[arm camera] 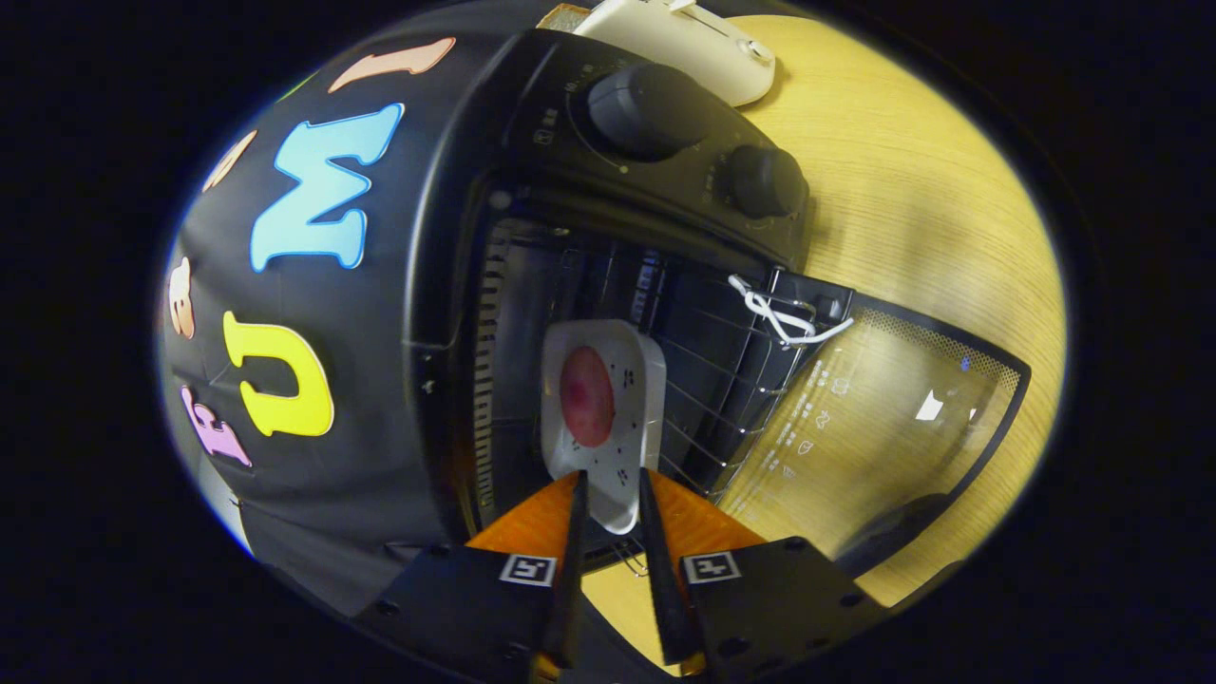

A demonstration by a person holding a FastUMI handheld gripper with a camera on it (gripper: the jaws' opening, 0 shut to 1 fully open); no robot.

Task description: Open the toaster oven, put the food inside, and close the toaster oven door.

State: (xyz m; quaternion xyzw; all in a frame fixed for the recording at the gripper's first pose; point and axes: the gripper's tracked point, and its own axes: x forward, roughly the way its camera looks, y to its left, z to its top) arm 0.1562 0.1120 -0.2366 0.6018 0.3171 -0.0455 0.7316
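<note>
The black toaster oven (494, 123) stands with its glass door (883, 427) swung fully down onto the table. A white rectangular plate (632, 375) carrying a round reddish slice of food (586, 396) lies on the wire rack (717, 375) inside the oven's mouth. My gripper (612, 486) reaches into the opening. The plate's near rim sits between its two fingers, one on each face, and they press on it. The view is rolled sideways, so the oven looks tipped over.
Two dark knobs (646, 109) (765, 180) sit on the oven's control panel. A white cord (781, 318) is tied to the rack's front bar. A cream-coloured appliance (693, 43) stands behind the oven on the wooden table (921, 171).
</note>
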